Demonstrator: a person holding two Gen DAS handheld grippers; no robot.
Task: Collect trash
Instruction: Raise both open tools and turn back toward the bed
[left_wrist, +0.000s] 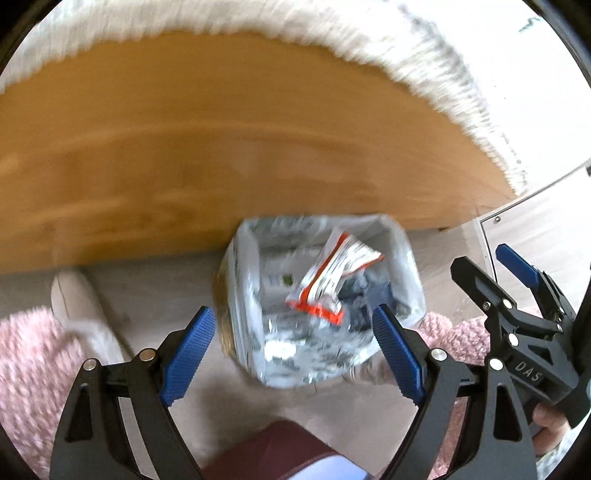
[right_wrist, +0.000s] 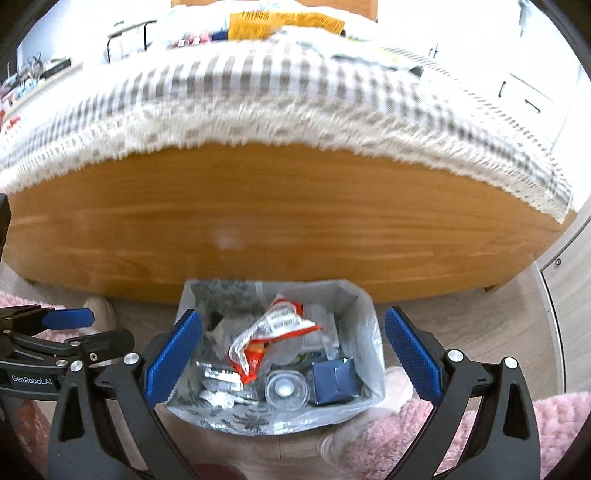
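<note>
The trash bin (right_wrist: 275, 354) sits on the floor right below me, lined with a clear patterned plastic bag (right_wrist: 364, 321), hard against the wooden side of the bed (right_wrist: 258, 221). Inside I can see a red-and-white wrapper (right_wrist: 273, 332) lying on top, a dark blue box (right_wrist: 334, 382) in the near right corner and a clear round lid (right_wrist: 284, 389) just beside it, with crumpled clear plastic underneath. My left gripper (left_wrist: 293, 350) hangs over the bin, blue pads spread wide, nothing between them. My right gripper (right_wrist: 291, 358) is above the bin too, jaws wide apart and empty. In the left view the picture is smeared, so the wrapper (left_wrist: 332, 275) is about all I can make out in there, maybe the blue box under it. A fringed checked blanket (right_wrist: 295, 96) drapes over the bed's edge. Pink fluffy rugs (right_wrist: 480, 424) lie on either side of the bin, and a pale slipper (left_wrist: 79, 306) pokes out by the left one.
</note>
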